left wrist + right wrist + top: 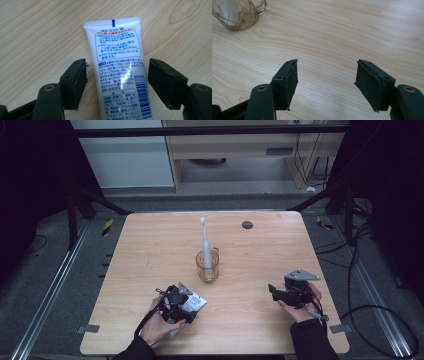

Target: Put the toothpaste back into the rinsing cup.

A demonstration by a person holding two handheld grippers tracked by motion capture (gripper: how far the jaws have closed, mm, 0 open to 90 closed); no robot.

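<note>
A white toothpaste tube (pixel 113 42) with blue and red print lies flat on the wooden table (pixel 150 245). My left gripper (pixel 117 65) is open, its jaws standing either side of the tube with wood showing in the gaps. In the high view the left gripper (pixel 176 303) sits over the tube (pixel 194 304) at the front left. My right gripper (pixel 274 291) is open at the front right, and the right gripper view (pixel 327 65) has bare wood between its jaws. A white electric toothbrush (pixel 205 240) stands in an amber glass cup (pixel 207 267) at the table's middle.
A small dark disc (pixel 247 224) is set into the table near its far edge. The amber cup (pixel 237 15) appears at the top left of the right gripper view. Dark frame posts and cables surround the table.
</note>
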